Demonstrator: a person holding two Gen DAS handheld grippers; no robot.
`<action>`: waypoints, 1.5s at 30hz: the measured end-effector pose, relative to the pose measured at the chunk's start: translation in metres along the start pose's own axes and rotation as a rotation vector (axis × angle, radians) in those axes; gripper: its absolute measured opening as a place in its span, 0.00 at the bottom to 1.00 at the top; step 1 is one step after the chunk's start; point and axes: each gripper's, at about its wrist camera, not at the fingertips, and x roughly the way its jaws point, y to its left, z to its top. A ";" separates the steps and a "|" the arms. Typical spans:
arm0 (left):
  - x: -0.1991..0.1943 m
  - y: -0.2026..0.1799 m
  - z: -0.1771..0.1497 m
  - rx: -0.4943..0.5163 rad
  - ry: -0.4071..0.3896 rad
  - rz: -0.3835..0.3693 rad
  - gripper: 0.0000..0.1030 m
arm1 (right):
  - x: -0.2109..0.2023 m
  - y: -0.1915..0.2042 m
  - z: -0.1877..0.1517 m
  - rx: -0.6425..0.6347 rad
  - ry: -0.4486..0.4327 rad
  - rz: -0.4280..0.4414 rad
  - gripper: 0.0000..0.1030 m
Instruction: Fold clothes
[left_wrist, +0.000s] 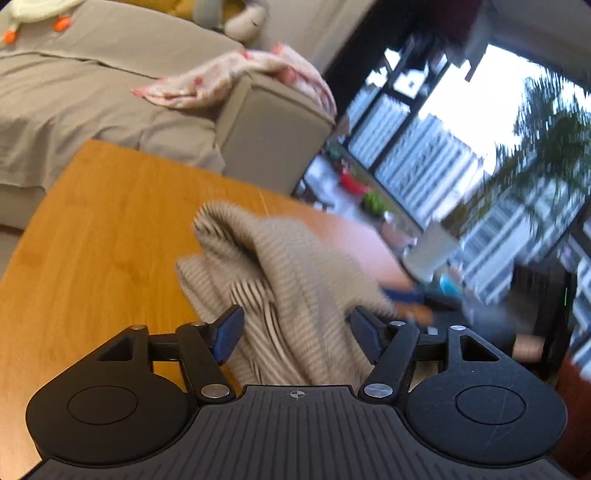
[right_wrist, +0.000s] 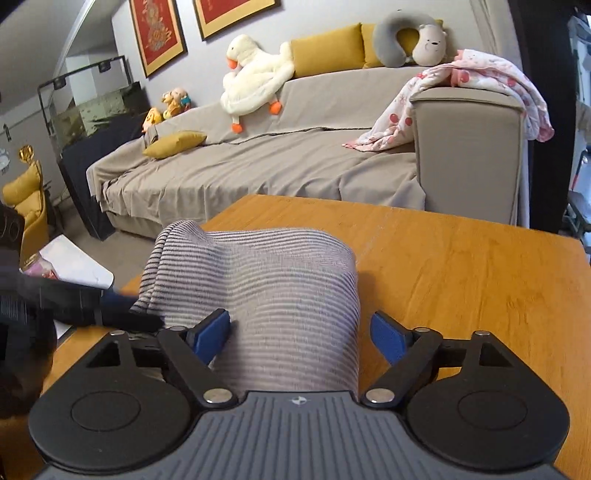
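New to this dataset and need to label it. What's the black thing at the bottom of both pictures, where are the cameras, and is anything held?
There is no robot. A person carries a pair of tongs in each hand. Each pair has a fisheye camera looking forward along its two blue-padded fingers, so the black shape at the bottom is the tool itself. One picture is from the left tongs, the other from the right tongs. Both are over a wooden table in front of a covered sofa. A bunched striped knit garment runs between the fingers in both views. The right tongs are open, with a gap showing beside one pad. On the left, the cloth fills the space and blur hides whether the pads press on it.
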 end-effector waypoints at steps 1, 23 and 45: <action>0.000 0.004 0.005 -0.019 -0.011 -0.003 0.70 | -0.002 0.000 -0.005 0.006 -0.002 -0.002 0.85; 0.001 0.046 0.050 -0.133 -0.030 0.092 0.85 | 0.004 0.015 -0.026 0.019 -0.030 -0.088 0.97; 0.006 0.023 -0.008 0.039 0.074 0.069 0.60 | 0.023 0.005 -0.006 0.189 0.095 0.159 0.80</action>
